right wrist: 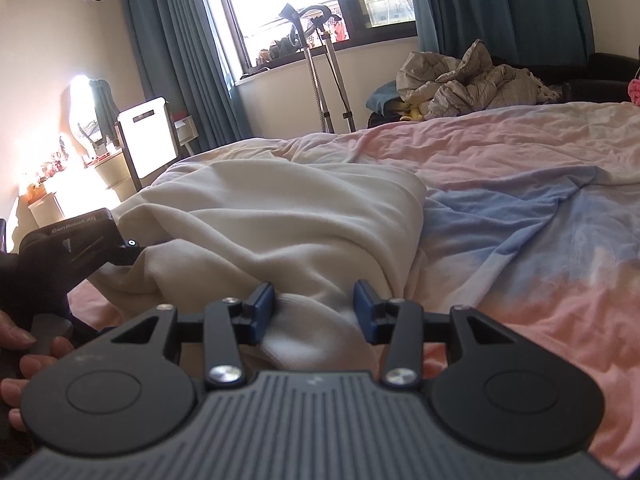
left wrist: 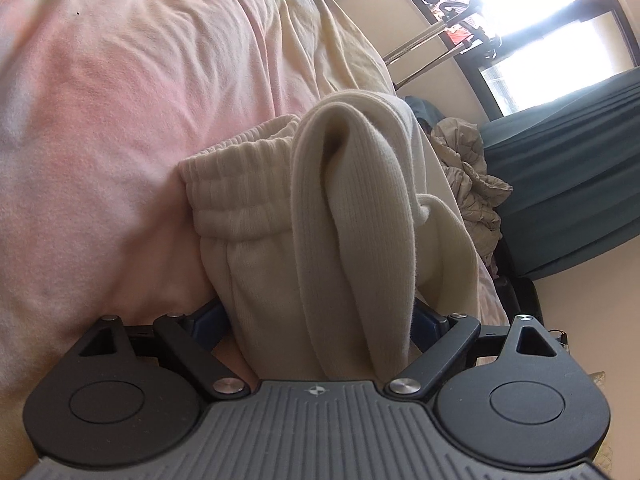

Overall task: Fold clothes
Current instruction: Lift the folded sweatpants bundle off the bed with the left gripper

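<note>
A cream knit garment (right wrist: 256,220) with ribbed cuffs lies bunched on the bed. In the left wrist view a thick fold of the garment (left wrist: 320,240) with a ribbed band fills the space between the blue pads (left wrist: 208,320) of my left gripper (left wrist: 316,320), which clamps it. In the right wrist view my right gripper (right wrist: 314,312) has its blue pads (right wrist: 264,308) on either side of a ribbed cuff (right wrist: 316,328) and pinches it. The left gripper (right wrist: 80,248) shows at the left, against the garment's edge.
The bed is covered by a pink, blue and cream sheet (right wrist: 520,220). A crumpled beige quilted jacket (right wrist: 472,80) lies beyond the bed's far edge. Crutches (right wrist: 324,80) lean under the window with teal curtains (right wrist: 172,60). A cluttered desk (right wrist: 80,160) stands left.
</note>
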